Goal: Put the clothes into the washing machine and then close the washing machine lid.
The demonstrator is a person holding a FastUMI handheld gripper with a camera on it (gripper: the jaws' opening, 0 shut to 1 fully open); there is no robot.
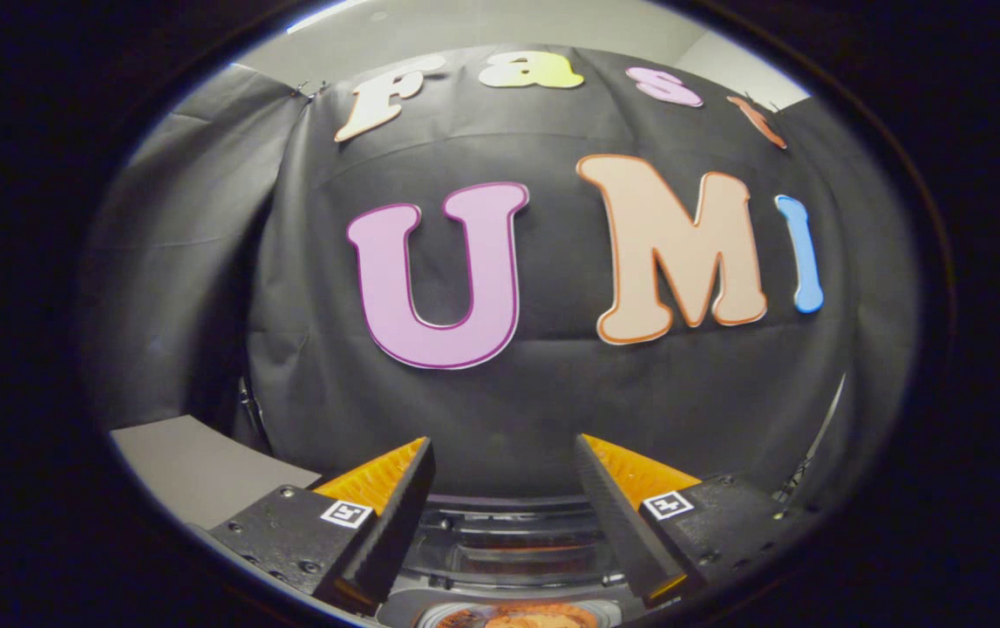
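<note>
My gripper (504,453) stands open, its two fingers spread wide with nothing between them, pointing at the black cloth wall. Below and between the fingers I see part of the washing machine (517,545): a curved grey rim and the clear lid standing open behind the opening. At the very bottom, under the fingers, an orange-brown piece of clothing (521,617) lies inside the round opening; most of it is hidden.
A grey tabletop (190,467) runs off to the left of the left finger. The black cloth wall (508,419) hangs close behind the machine. A thin cable (818,449) runs down beside the right finger.
</note>
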